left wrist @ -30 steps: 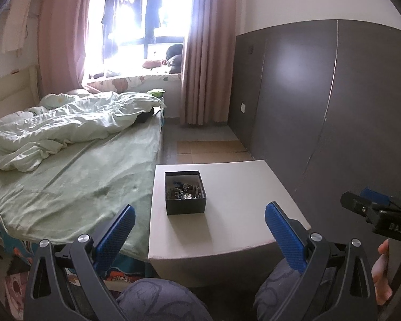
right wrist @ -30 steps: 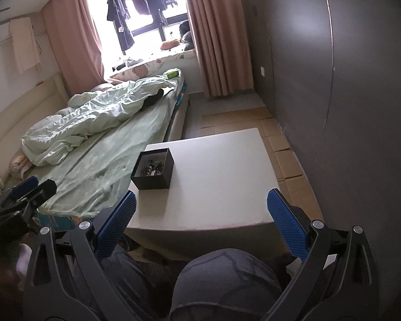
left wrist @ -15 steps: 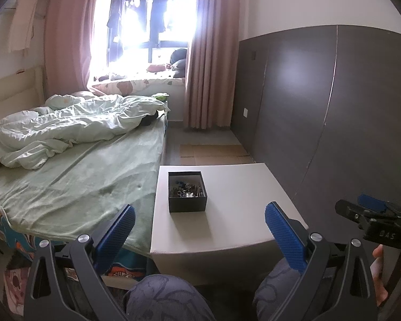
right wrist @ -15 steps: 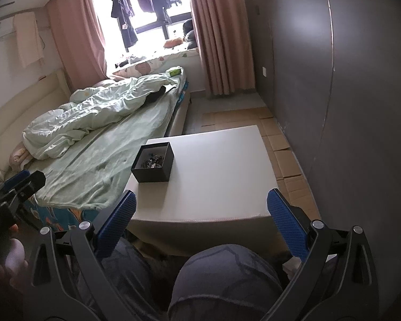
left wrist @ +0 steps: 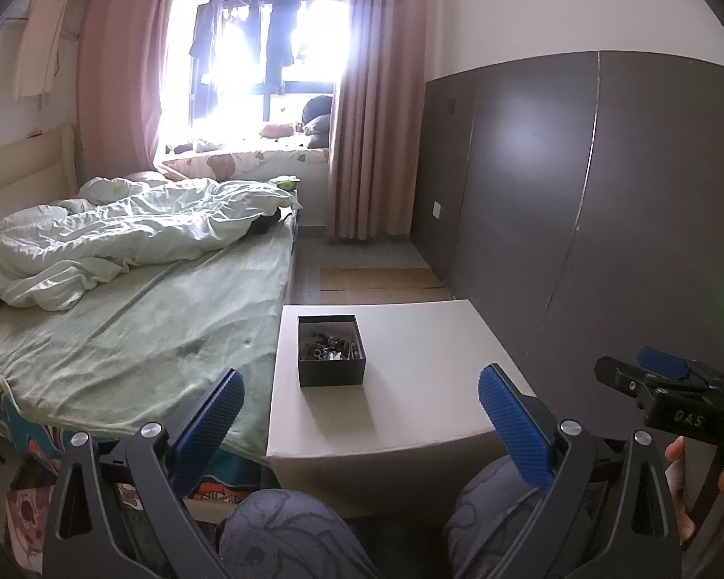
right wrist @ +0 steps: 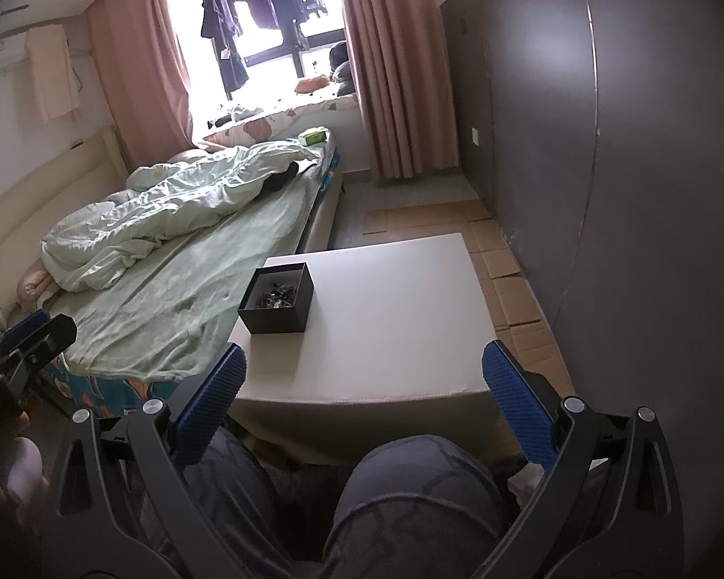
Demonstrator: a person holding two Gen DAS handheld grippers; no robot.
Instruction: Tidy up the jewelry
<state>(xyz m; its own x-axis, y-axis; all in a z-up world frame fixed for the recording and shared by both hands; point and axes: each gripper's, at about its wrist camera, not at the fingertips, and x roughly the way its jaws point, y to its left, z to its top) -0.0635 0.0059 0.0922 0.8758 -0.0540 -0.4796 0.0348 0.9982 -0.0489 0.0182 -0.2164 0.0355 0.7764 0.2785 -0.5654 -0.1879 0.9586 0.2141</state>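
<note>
A small open black box (left wrist: 331, 356) holding a tangle of jewelry (left wrist: 330, 343) stands on the left part of a low white table (left wrist: 410, 386). It also shows in the right wrist view (right wrist: 277, 298), on the table (right wrist: 391, 309). My left gripper (left wrist: 362, 403) is open and empty, held back from the table's near edge above my knees. My right gripper (right wrist: 364, 388) is open and empty, also short of the table. The right gripper shows at the far right of the left wrist view (left wrist: 661, 386).
A bed (left wrist: 135, 318) with a green sheet and rumpled duvet lies against the table's left side. A dark grey wall panel (left wrist: 579, 202) runs along the right. Flattened cardboard (right wrist: 502, 260) covers the floor beyond and to the right of the table. My knees (right wrist: 400, 497) are below the grippers.
Both wrist views have tilted upward a little, so the table and box sit lower in frame. Both grippers remain open and empty.
</note>
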